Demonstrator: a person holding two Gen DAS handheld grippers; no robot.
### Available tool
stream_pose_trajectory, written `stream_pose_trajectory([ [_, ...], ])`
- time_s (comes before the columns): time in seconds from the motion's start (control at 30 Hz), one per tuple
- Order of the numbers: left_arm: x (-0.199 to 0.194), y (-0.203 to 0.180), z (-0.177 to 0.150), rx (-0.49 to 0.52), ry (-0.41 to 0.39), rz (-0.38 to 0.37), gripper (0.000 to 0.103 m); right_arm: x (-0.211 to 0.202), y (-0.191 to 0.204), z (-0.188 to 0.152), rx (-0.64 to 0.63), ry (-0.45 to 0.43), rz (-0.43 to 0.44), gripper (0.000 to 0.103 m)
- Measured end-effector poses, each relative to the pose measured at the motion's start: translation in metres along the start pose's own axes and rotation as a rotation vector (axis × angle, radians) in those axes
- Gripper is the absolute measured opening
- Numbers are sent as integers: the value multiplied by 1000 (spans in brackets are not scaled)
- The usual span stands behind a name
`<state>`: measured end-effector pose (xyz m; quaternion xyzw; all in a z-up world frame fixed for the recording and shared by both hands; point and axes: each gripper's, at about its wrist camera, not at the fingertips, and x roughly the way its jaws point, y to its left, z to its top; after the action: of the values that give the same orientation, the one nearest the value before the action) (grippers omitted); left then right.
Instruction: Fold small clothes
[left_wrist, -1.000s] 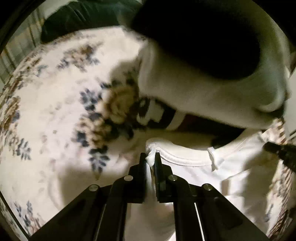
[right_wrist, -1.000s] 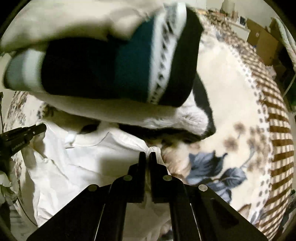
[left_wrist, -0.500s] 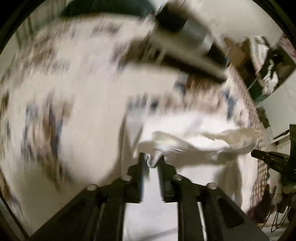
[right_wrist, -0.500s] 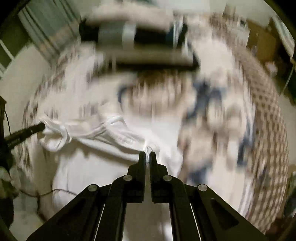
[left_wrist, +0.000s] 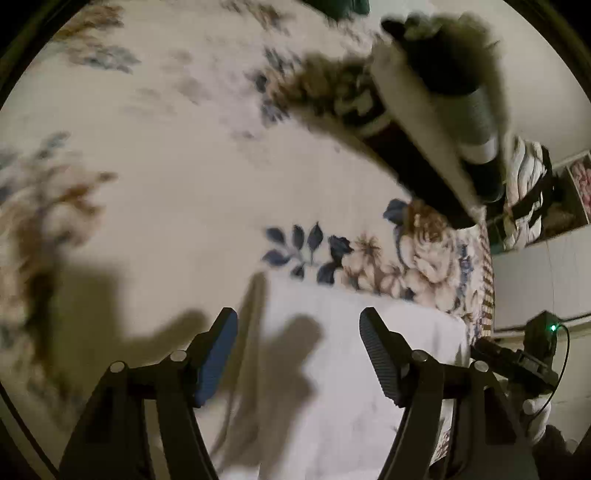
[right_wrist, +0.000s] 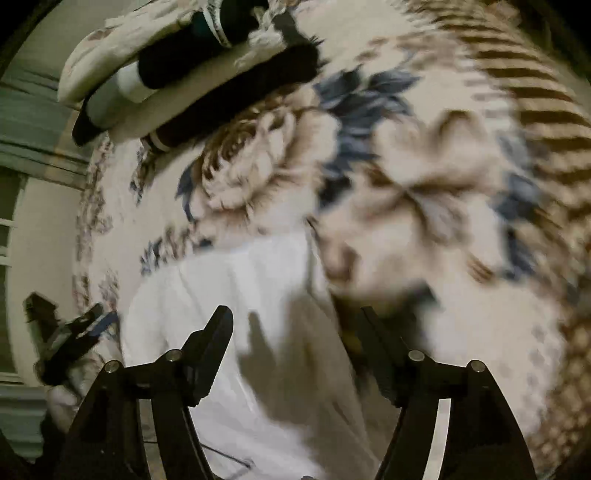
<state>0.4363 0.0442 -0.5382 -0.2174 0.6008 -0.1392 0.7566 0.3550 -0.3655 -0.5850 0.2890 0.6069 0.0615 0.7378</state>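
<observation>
A cream blanket (left_wrist: 177, 177) printed with blue and brown flowers is spread across the whole working surface, its striped border seen along the right side in the right wrist view. The left gripper (left_wrist: 299, 328) and the right gripper (right_wrist: 297, 326) are both held with jaws wide apart, having just been opening, and nothing is pinched between them; below them the white garment (left_wrist: 354, 332) is laid flat on the blanket, near the blanket's striped edge. Farther out, a stack of folded dark and pale clothes (right_wrist: 192, 70) is seen resting on the blanket, well apart from the garment.
</observation>
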Motion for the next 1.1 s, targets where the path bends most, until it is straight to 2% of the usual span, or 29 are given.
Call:
stream_pose_trajectory([
  [0.1, 44, -3, 9, 13, 96, 30, 65, 38, -1, 26, 11, 84, 59, 72],
  [0.13, 51, -4, 8, 23, 106, 40, 64, 47, -3, 28, 23, 107, 65, 72],
  [0.17, 55, -10, 7, 62, 95, 71, 59, 57, -5, 30, 38, 127, 80, 71],
  [0.2, 53, -13, 4, 87, 81, 86, 35, 63, -6, 30, 34, 121, 90, 60],
  [0.23, 51, -20, 3, 137, 70, 99, 13, 65, -5, 29, 22, 115, 81, 33],
  [0.3, 44, -30, -1, 195, 54, 111, 9, 70, -1, 26, 6, 121, 68, 18],
  [0.33, 40, -38, -3, 242, 34, 127, 8, 67, 1, 26, 1, 109, 74, 16],
  [0.5, 31, -54, 12, 309, 13, 130, 8, 48, 12, 33, 10, 48, 77, 12],
  [0.7, 31, -71, 70, 291, -39, 89, 8, 18, 29, 65, -3, -36, 71, 12],
  [0.8, 53, -69, 105, 263, 12, 68, 12, 15, 32, 95, 10, -89, 51, 12],
  [0.87, 76, -55, 118, 208, 96, 78, 16, 31, 29, 115, 32, -55, 26, 13],
  [0.9, 79, -48, 118, 176, 117, 87, 23, 40, 23, 122, 55, -19, -10, 16],
  [0.97, 62, -39, 110, 142, 94, 50, 34, 45, 15, 125, 94, 19, -39, 25],
  [1.0, 50, -34, 103, 124, 78, 38, 49, 41, 12, 122, 111, 24, -36, 36],
  [1.03, 34, -27, 93, 93, 59, 20, 59, 32, 12, 117, 113, 14, -40, 46],
  [1.1, 2, -13, 67, 13, 4, -10, 61, 7, 15, 95, 103, -38, -71, 54],
])
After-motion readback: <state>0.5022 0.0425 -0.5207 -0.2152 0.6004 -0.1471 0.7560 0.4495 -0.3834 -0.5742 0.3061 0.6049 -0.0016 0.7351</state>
